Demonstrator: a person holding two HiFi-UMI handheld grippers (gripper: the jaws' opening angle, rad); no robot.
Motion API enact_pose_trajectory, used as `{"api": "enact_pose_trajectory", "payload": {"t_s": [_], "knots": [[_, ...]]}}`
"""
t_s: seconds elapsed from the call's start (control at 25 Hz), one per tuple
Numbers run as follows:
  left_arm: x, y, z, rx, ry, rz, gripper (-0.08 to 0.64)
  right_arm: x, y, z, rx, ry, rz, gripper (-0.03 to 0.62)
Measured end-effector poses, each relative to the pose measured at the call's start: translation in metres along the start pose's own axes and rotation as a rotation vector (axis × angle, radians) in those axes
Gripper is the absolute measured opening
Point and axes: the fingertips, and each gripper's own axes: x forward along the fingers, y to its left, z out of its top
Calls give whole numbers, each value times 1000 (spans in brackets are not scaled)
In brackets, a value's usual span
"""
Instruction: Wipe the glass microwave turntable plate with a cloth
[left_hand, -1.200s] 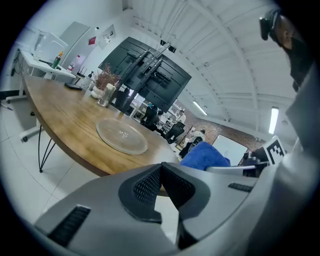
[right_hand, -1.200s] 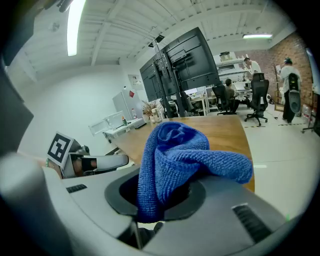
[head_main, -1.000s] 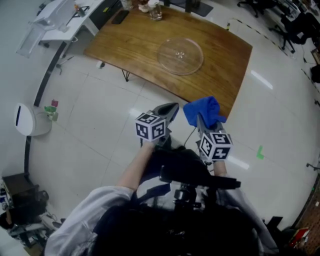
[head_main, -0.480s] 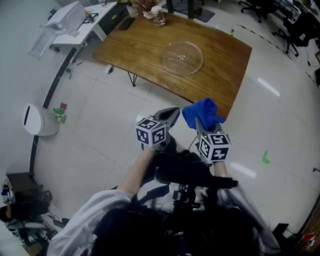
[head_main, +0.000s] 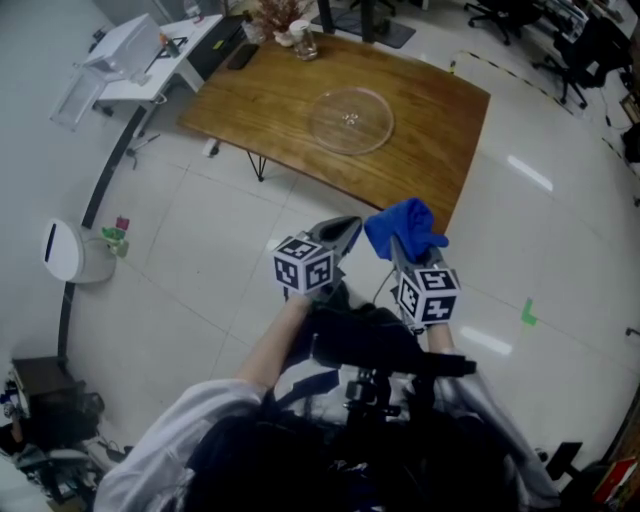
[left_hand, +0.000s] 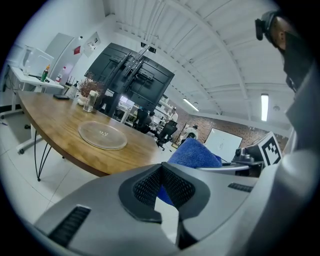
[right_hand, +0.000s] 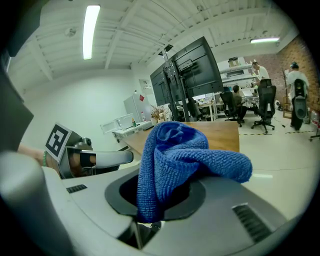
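Note:
The clear glass turntable plate (head_main: 350, 119) (left_hand: 102, 135) lies flat on the wooden table (head_main: 280, 95), far ahead of both grippers. My right gripper (head_main: 398, 238) (right_hand: 162, 192) is shut on a bunched blue cloth (head_main: 405, 228) (right_hand: 175, 155) and is held over the floor, short of the table's near edge. Beside it on the left, my left gripper (head_main: 342, 229) (left_hand: 161, 186) is shut with nothing between its jaws. In the left gripper view the blue cloth (left_hand: 195, 154) shows just past that gripper's jaws.
A glass jar (head_main: 304, 40) and a dry plant stand at the table's far edge. A white desk (head_main: 150, 55) is at the far left, a white bin (head_main: 62, 252) on the tiled floor at left. Office chairs (head_main: 585, 45) stand at the far right.
The view has shifted a little, and the table and plate now sit slightly further left in the head view. Both grippers keep their places and the cloth stays held.

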Motion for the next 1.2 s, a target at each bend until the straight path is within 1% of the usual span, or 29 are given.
{"api": "enact_pose_trajectory", "payload": {"t_s": [0.8, 1.2], "knots": [[-8, 0, -9, -6, 3, 11, 0, -5, 7, -8, -17, 14, 14, 78], [-11, 7, -19, -33, 16, 20, -1, -3, 13, -9, -25, 22, 24, 78]]}}
